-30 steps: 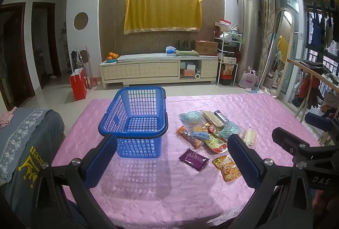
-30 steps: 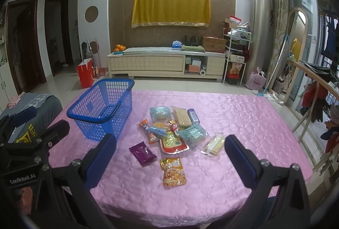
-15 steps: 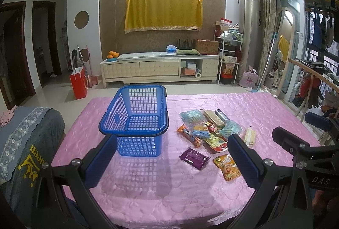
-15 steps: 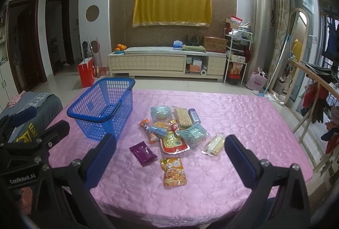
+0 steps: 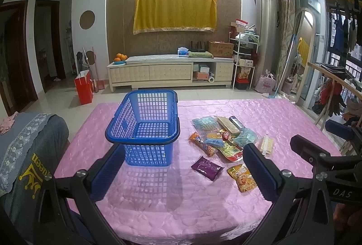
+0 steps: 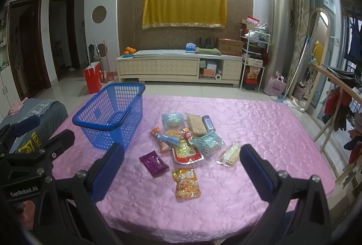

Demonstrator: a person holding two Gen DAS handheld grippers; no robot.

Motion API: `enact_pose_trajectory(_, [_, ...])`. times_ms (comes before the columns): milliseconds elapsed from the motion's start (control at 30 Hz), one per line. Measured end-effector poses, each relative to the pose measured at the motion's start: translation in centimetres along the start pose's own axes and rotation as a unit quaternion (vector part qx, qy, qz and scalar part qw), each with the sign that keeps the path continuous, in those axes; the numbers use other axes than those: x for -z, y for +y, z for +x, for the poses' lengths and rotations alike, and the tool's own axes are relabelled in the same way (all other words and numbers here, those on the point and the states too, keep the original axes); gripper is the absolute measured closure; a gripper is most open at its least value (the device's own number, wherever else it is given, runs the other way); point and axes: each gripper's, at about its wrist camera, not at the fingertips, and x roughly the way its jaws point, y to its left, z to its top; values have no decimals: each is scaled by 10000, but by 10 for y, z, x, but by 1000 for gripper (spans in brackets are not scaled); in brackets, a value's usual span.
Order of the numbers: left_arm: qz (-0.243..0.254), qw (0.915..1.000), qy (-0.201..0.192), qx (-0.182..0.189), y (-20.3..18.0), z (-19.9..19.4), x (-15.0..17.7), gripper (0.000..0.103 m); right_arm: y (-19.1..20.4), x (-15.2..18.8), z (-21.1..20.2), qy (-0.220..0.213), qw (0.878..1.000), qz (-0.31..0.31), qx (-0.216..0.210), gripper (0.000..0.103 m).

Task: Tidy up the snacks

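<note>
On the pink table (image 6: pixel 260 131), colourful snack packets (image 6: pixel 181 143) beside empty blue basket (image 6: pixel 108 118)

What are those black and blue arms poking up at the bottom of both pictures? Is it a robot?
No robot. A person holds a hand-held gripper in each hand, and each carries a camera looking along its two blue fingers. One picture comes from the left hand-held gripper, the other from the right hand-held gripper. Both are open and hold nothing. Ahead is a table with a pink cloth. On it stand an empty blue basket and a pile of snack packets, with a purple packet and an orange packet lying nearest.
</note>
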Motion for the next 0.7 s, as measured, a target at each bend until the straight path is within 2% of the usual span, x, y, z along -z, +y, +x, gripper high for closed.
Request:
enact_pose_trajectory(433, [-9, 10000, -2, -3, 1, -1, -1, 0, 1, -1, 1, 26, 10000, 14, -22, 0])
enact_pose_trajectory(700, [20, 9999, 33, 119, -2, 4, -1, 0, -1, -1, 3, 33, 10000, 23, 38, 0])
